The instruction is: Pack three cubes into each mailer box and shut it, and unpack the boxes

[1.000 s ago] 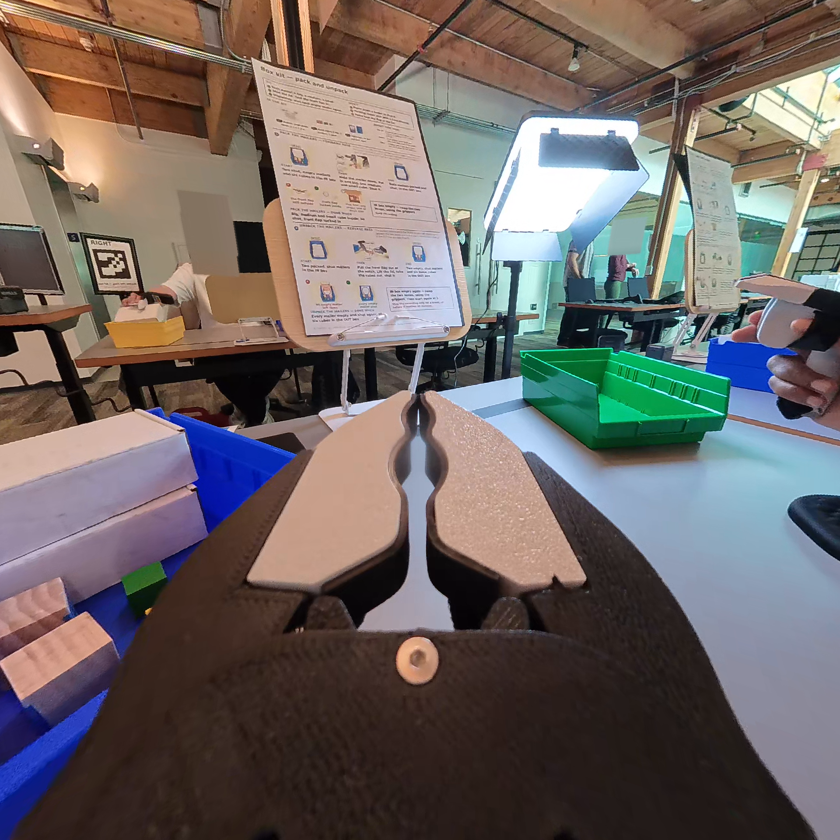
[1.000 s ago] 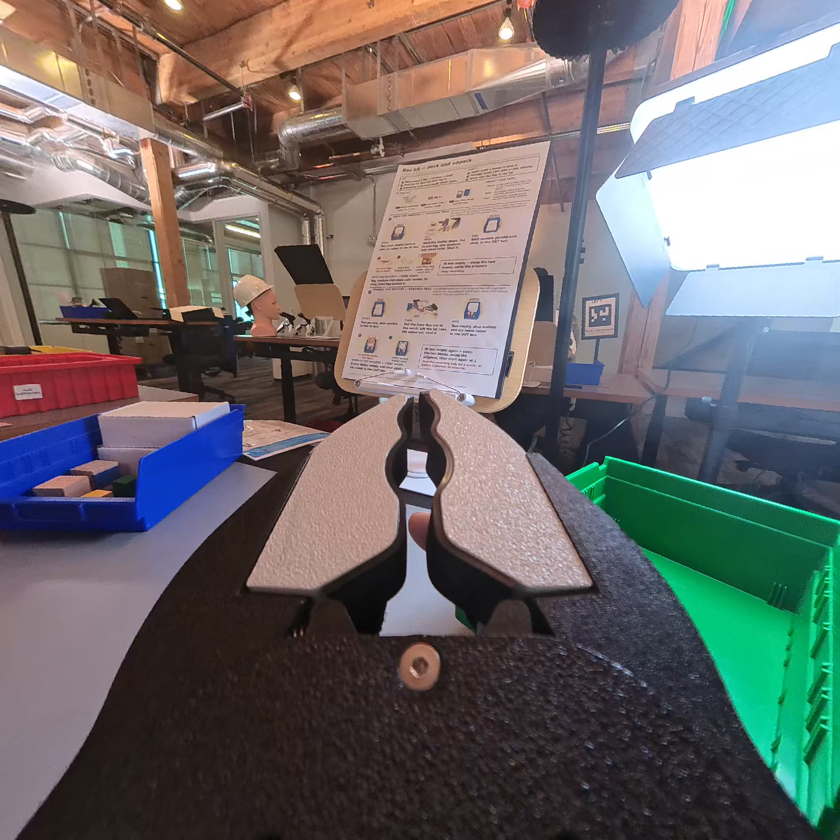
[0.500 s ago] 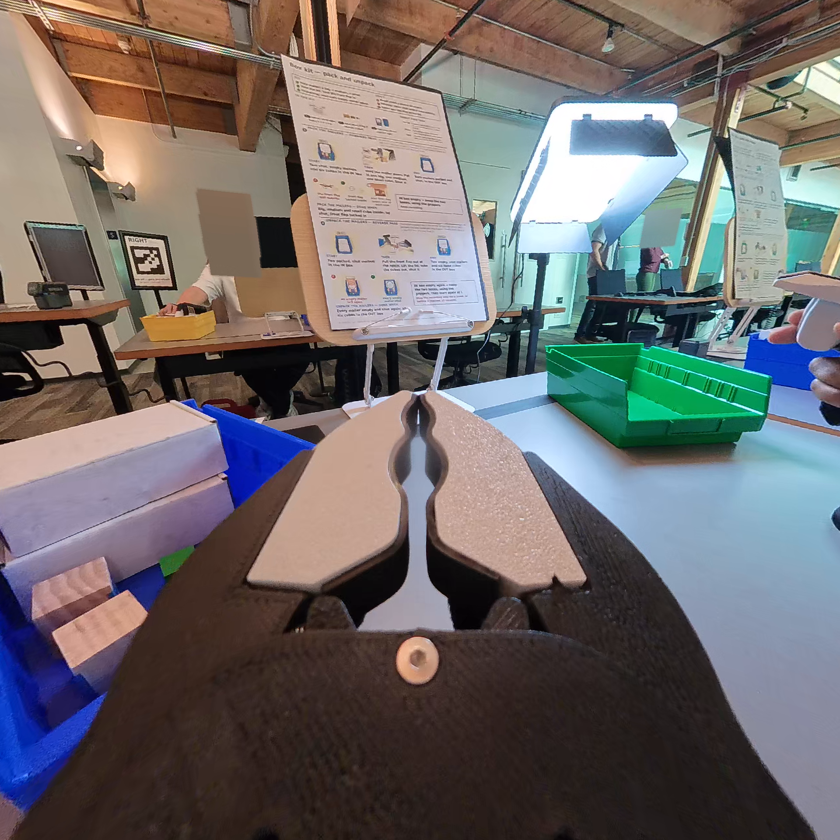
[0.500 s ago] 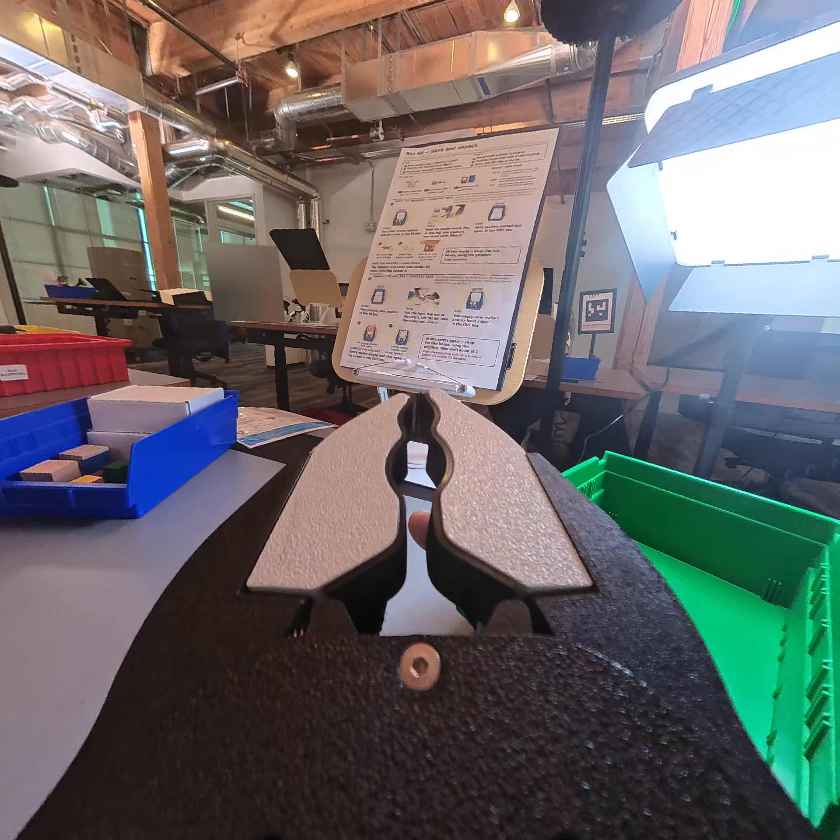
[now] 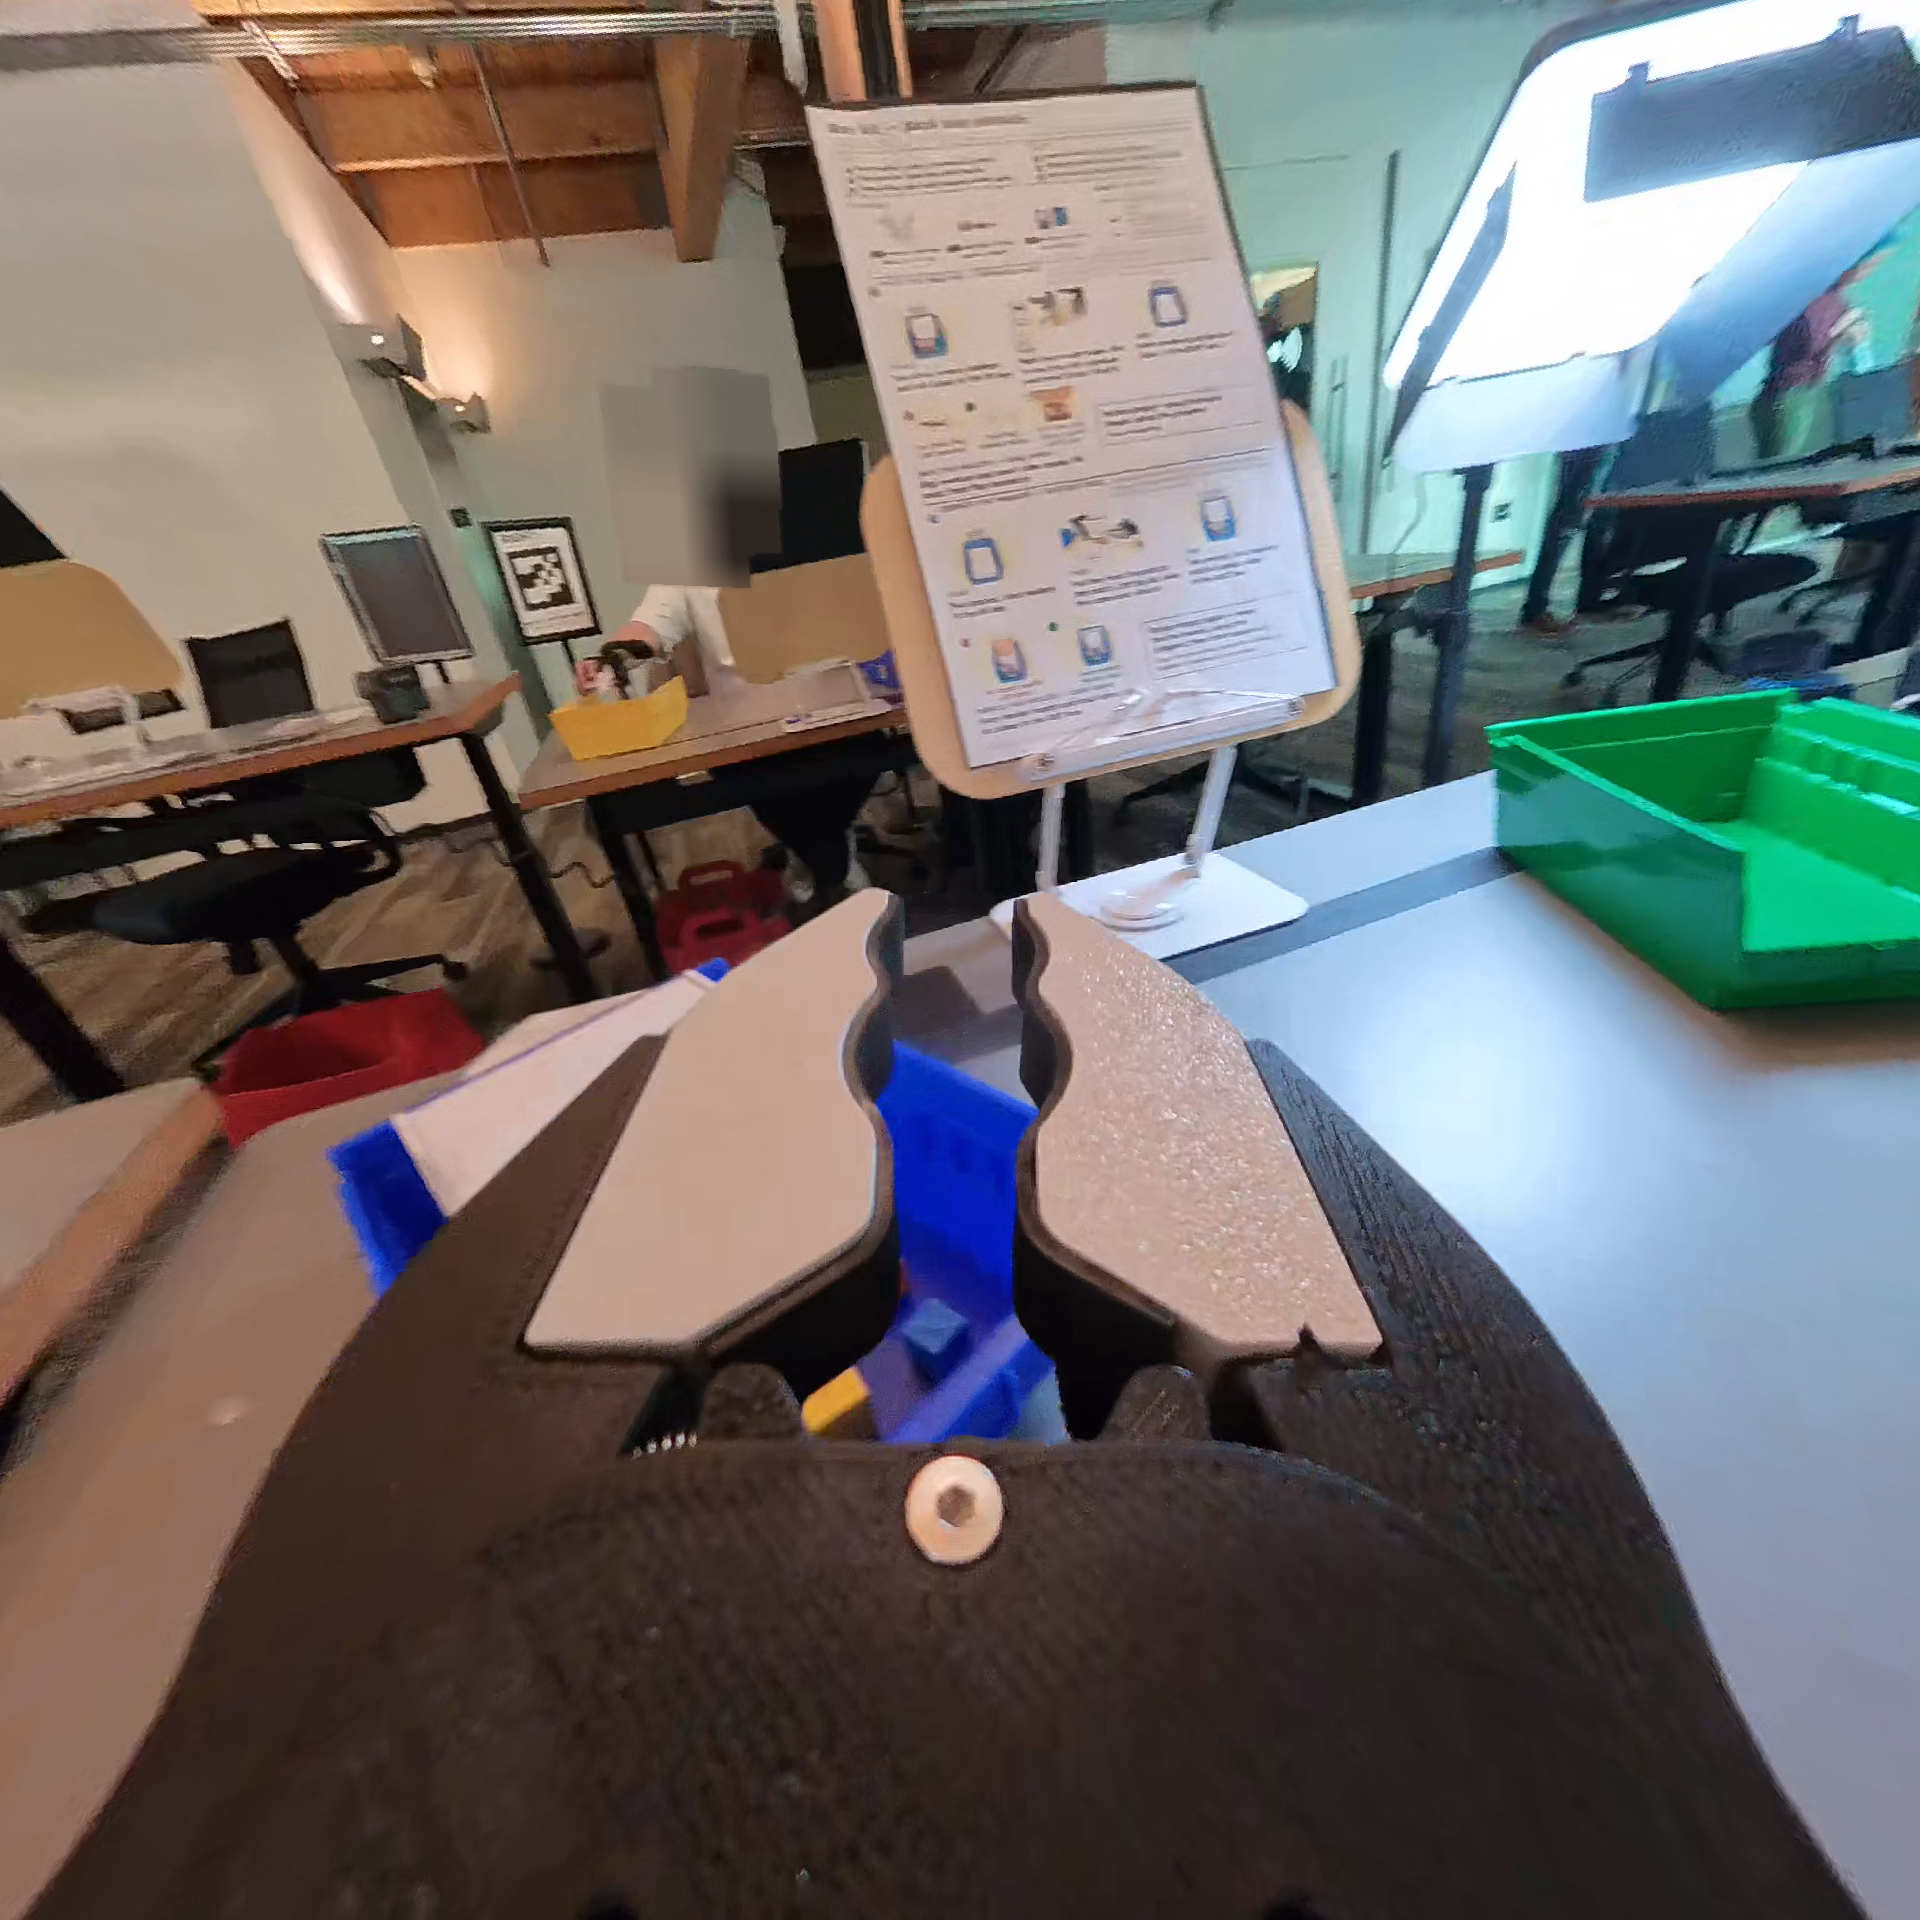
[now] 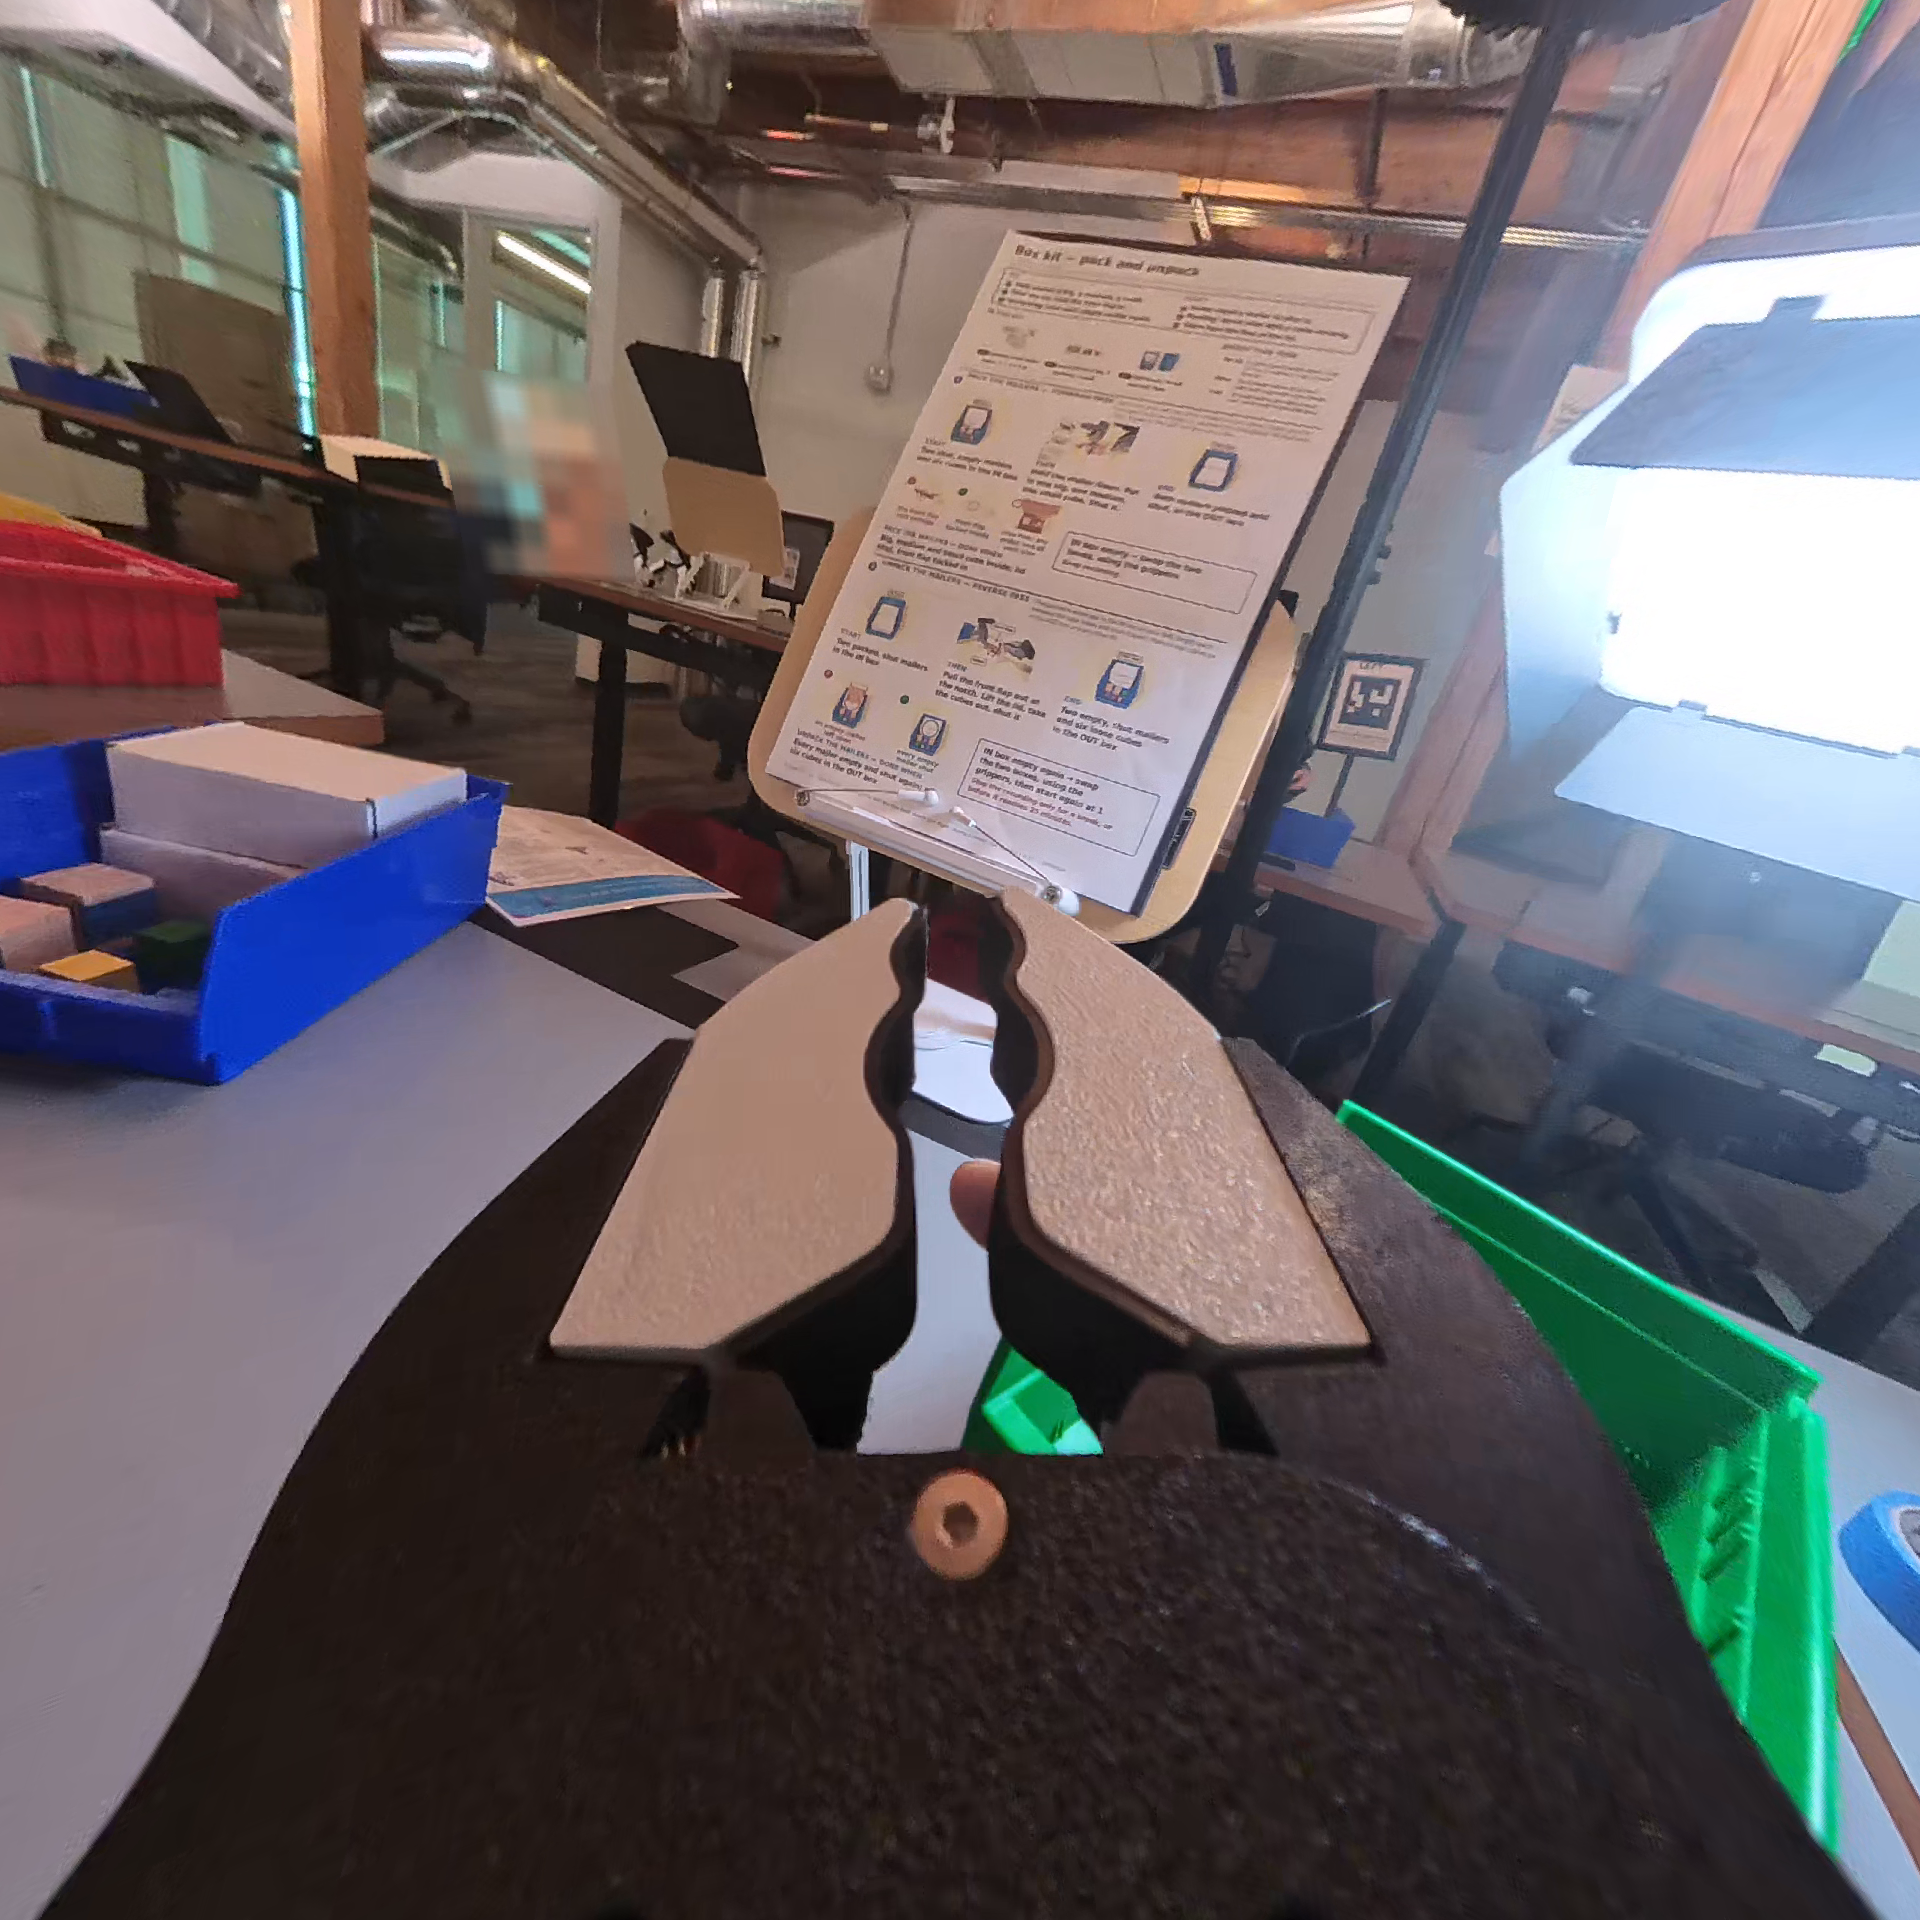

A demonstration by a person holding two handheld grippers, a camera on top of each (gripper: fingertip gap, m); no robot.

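Left gripper (image 5: 954,914) parted, empty, hovers right over blue bin (image 5: 961,1143); cubes (image 5: 933,1335) directly below fingers, mailer boxes (image 6: 281,795) left. Right gripper (image 6: 956,914) slightly parted, empty, far off.

An instruction sheet (image 6: 1081,592) leans on a tan board on a white stand (image 5: 1153,904) at the far edge of the grey table (image 5: 1558,1195). A bright light panel (image 6: 1766,582) stands to its right. A roll of blue tape (image 6: 1883,1579) lies beyond the green bin (image 6: 1621,1382), and a red bin (image 6: 104,623) sits on a neighbouring desk.
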